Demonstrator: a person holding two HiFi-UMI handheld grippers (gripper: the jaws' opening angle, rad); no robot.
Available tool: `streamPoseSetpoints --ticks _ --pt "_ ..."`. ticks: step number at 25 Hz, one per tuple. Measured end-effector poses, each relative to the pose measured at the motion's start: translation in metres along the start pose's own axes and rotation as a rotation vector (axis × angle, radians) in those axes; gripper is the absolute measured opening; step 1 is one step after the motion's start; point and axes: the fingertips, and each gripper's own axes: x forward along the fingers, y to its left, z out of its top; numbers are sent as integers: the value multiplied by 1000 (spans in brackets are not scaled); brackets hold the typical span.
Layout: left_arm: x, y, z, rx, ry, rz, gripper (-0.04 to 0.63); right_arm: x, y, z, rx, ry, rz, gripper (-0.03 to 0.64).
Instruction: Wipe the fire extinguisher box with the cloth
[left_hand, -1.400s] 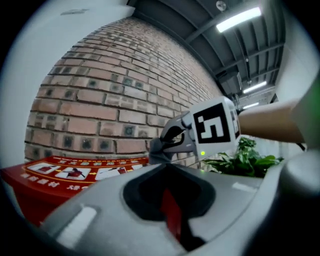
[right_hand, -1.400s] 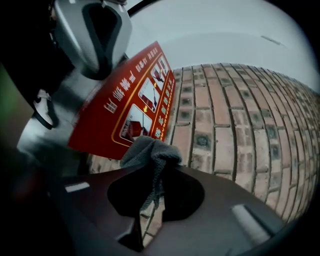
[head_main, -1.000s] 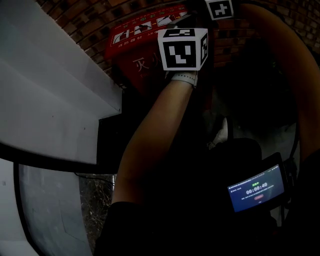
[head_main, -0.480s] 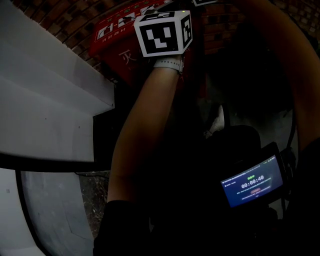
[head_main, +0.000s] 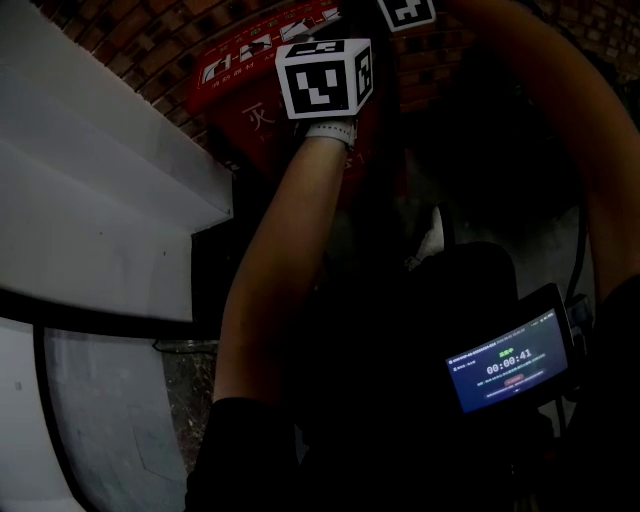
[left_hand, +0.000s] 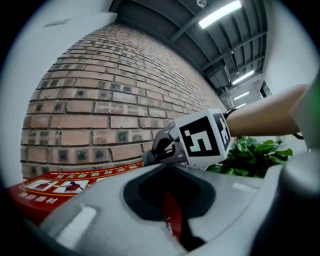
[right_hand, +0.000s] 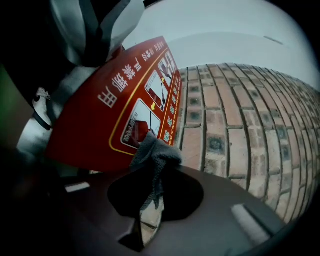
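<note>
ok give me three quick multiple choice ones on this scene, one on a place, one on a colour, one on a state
1. Right behind the fire extinguisher box is: A a brick wall, B a glass door, C a wooden fence.
2. The cloth is: A yellow, B grey, C blue.
3. The right gripper is: A open and empty, B open above the cloth, C shut on the cloth.

Answers: 1 A, bricks show just past the box's edge; 2 B, the bunched fabric is grey; 3 C, the cloth is pinched between its jaws.
</note>
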Motion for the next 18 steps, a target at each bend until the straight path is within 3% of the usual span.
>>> streamPoseSetpoints --ticks 6,12,18 --pt "-4 6 -2 -38 24 28 3 -13 6 11 17 -12 -11 31" --pt "-14 13 -11 -123 34 48 3 -35 14 27 23 -40 -23 31" --pt "-40 19 -12 -134 15 81 3 -56 22 36 61 -35 -99 29"
